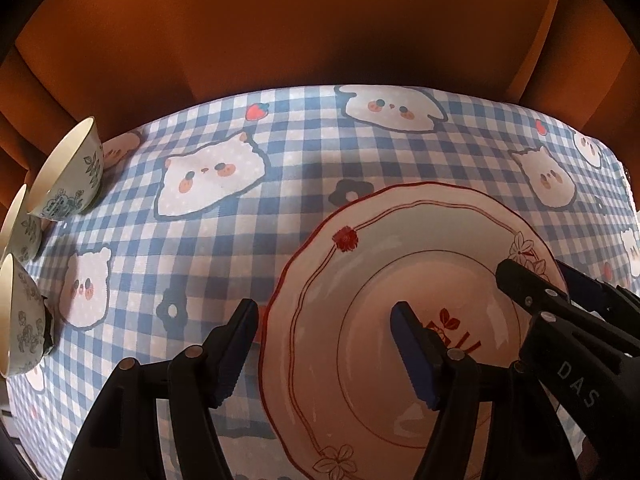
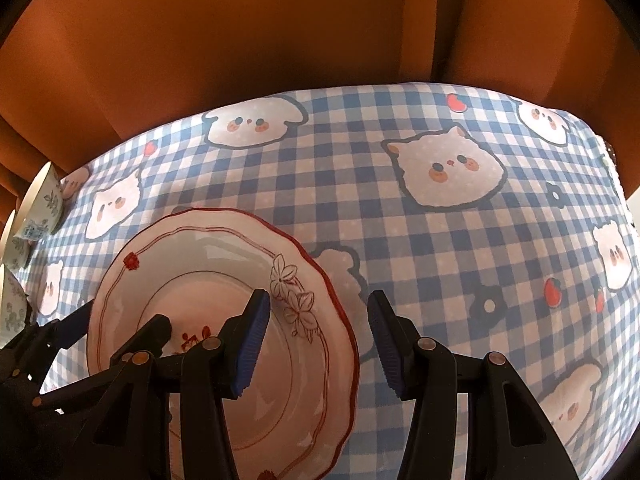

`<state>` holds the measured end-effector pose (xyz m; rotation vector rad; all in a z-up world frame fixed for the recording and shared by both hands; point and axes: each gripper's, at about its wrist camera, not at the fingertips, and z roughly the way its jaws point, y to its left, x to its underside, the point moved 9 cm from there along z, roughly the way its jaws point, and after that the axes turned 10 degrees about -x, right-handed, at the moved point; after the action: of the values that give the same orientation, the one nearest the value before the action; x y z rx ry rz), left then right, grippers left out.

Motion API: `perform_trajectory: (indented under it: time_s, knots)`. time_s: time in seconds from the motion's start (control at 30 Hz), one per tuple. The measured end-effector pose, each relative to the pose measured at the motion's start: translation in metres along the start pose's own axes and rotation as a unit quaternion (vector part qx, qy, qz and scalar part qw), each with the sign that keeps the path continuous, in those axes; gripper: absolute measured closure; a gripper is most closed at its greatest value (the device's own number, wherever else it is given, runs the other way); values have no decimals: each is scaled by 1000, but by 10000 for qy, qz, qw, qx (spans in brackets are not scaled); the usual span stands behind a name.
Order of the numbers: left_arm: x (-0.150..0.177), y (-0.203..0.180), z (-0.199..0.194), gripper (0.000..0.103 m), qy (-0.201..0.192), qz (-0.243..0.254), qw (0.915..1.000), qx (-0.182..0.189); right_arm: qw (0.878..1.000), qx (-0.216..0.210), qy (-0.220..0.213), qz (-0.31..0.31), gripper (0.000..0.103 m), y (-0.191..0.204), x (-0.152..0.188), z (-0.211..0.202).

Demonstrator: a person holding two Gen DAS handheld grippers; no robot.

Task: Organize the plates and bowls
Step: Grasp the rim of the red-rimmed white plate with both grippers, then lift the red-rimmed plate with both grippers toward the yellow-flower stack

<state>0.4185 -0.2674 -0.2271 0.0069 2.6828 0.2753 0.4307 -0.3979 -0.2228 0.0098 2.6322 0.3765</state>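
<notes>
A white plate (image 1: 360, 280) with a red wavy rim and flower drawings lies flat on the checked tablecloth; it also shows in the right wrist view (image 2: 192, 264). My left gripper (image 1: 324, 348) is open, its fingers straddling the plate's left rim. My right gripper (image 2: 316, 344) is open, straddling the plate's right rim; it also shows in the left wrist view (image 1: 532, 284) over the plate's right side. Three pale bowls with dark leaf prints (image 1: 68, 172) stand at the table's left edge, also visible in the right wrist view (image 2: 42, 200).
The blue-and-white checked tablecloth (image 2: 440, 240) with animal faces covers the table. An orange curtain (image 1: 280, 20) hangs behind the table's far edge. The table's right edge (image 2: 620, 184) falls away at the right.
</notes>
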Motion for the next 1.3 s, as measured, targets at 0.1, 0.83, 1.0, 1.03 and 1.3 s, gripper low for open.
perform_trajectory:
  time_s: [0.1,0.83,1.0,1.03,1.3]
  knots:
    - [1,-4,-1,33,-12,81,9999,71,9999,-127,58,-13,58,3,0,3]
    - [-18,25,-81,34,-656,-179,9977,-2,9991,-38,-390,-183,57,34,-23,-65]
    - [-12,38,-111,34,-860,-221,9960,31,9980,5,-586,-237,57,52,-23,-97]
    - [-10,40,-115,34,-889,-220,9958,36,9977,17,-626,-245,57,56,-22,-104]
    - [17,51,-156,34,-1091,-153,9938,177,9957,174,-890,-214,57,76,3,-155]
